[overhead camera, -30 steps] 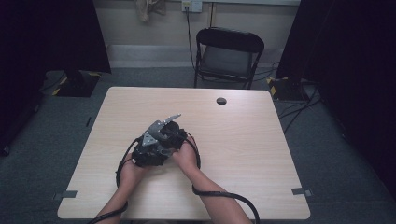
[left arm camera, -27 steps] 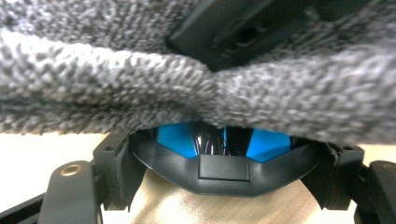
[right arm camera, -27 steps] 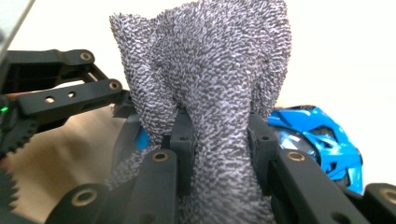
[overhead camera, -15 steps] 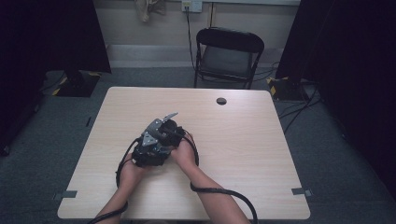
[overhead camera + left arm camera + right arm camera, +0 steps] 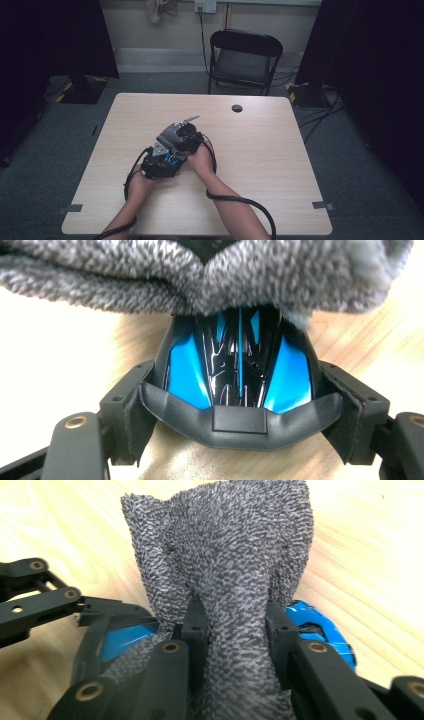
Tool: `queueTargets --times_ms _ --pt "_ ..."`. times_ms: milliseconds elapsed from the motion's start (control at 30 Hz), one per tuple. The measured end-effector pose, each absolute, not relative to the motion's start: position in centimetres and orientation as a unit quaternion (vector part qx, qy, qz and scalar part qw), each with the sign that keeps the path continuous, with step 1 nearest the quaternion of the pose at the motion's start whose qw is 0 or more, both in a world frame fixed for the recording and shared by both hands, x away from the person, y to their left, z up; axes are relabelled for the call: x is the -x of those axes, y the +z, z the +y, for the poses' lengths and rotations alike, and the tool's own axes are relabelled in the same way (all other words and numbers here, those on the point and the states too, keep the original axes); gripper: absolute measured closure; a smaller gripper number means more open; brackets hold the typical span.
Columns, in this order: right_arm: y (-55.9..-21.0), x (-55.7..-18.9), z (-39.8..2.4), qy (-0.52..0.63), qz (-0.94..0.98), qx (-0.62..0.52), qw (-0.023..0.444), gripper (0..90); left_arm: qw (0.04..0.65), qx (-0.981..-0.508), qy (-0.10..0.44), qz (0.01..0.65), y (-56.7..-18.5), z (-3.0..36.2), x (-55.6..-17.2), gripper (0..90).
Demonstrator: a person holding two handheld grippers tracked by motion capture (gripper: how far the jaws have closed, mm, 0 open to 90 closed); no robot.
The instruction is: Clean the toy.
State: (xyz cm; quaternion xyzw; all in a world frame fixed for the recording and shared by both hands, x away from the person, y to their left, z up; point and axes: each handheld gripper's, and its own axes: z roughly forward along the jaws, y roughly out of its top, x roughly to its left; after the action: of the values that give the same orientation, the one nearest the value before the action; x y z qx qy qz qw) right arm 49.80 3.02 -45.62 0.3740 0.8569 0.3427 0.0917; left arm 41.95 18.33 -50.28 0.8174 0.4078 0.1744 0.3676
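Observation:
A glossy blue and black object (image 5: 240, 365), shaped like a computer mouse, sits between the two black jaws of my left gripper (image 5: 240, 412), which press on its sides just above the table. A grey terry cloth (image 5: 225, 555) is pinched in my right gripper (image 5: 235, 630) and drapes over the object's blue top (image 5: 320, 627). The same cloth (image 5: 200, 275) hangs across the upper part of the left gripper view. From above, the left gripper (image 5: 160, 165) and the right gripper (image 5: 187, 140) are pressed close together at the table's middle left.
The wooden table (image 5: 275, 165) carries a small round black disc (image 5: 237, 108) near its far edge. A black folding chair (image 5: 245, 60) stands behind the table. Cables trail from both grippers across the front of the table.
The right gripper with the cloth has shifted very slightly over the object. The left hand has kept still.

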Motion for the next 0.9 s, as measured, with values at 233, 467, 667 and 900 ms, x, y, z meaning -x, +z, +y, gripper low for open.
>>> queueTargets --times_ms 233,467,667,900 --pt "-45.9 -50.9 1.8 0.337 0.850 -0.392 0.102 69.4 0.367 -0.818 0.175 0.408 -50.3 18.3 -42.0 24.5" --pt "-46.1 -51.5 1.1 0.339 0.847 -0.398 0.096 69.4 0.368 -0.817 0.174 0.408 -50.3 18.3 -41.9 24.6" --pt "-46.3 -51.9 0.6 0.340 0.845 -0.402 0.092 69.4 0.368 -0.817 0.175 0.408 -50.3 18.3 -41.9 24.5" --pt "-46.6 -52.3 -0.4 0.336 0.839 -0.417 0.098 69.4 0.368 -0.817 0.174 0.408 -50.3 18.3 -42.0 24.5"
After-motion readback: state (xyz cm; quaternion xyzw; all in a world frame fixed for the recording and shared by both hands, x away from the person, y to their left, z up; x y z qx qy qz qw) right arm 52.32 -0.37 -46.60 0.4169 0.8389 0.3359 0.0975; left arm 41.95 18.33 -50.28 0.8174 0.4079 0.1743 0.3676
